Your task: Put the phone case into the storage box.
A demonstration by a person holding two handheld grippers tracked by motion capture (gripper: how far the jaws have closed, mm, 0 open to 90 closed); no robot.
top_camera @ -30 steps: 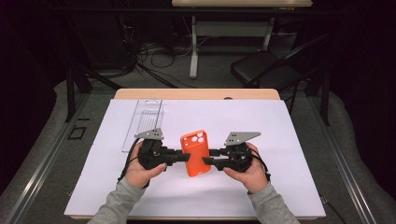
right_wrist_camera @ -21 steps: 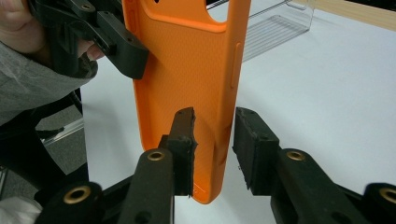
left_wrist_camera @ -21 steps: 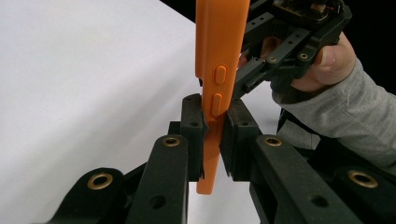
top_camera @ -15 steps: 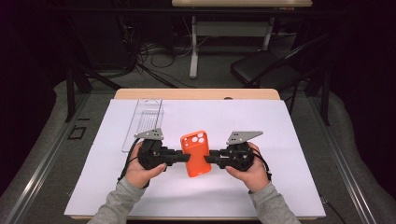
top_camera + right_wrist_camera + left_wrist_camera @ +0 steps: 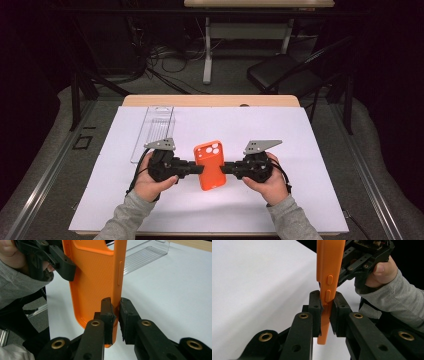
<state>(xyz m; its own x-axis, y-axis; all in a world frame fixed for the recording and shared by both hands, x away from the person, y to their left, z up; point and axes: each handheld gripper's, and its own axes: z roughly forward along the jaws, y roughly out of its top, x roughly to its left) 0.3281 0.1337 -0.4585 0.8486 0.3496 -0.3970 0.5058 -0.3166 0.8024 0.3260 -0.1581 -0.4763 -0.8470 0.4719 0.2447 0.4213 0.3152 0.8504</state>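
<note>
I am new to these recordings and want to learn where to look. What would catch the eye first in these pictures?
The orange phone case stands out first, at the middle of the white table. The left gripper pinches one long edge and the right gripper, whose jaws have just been closing, pinches the other. Farther back on the left lies a clear tray.

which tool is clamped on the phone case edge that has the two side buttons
The left tool: its jaws pinch the orange phone case right at the two oval buttons. The right tool grips the opposite edge.
</note>
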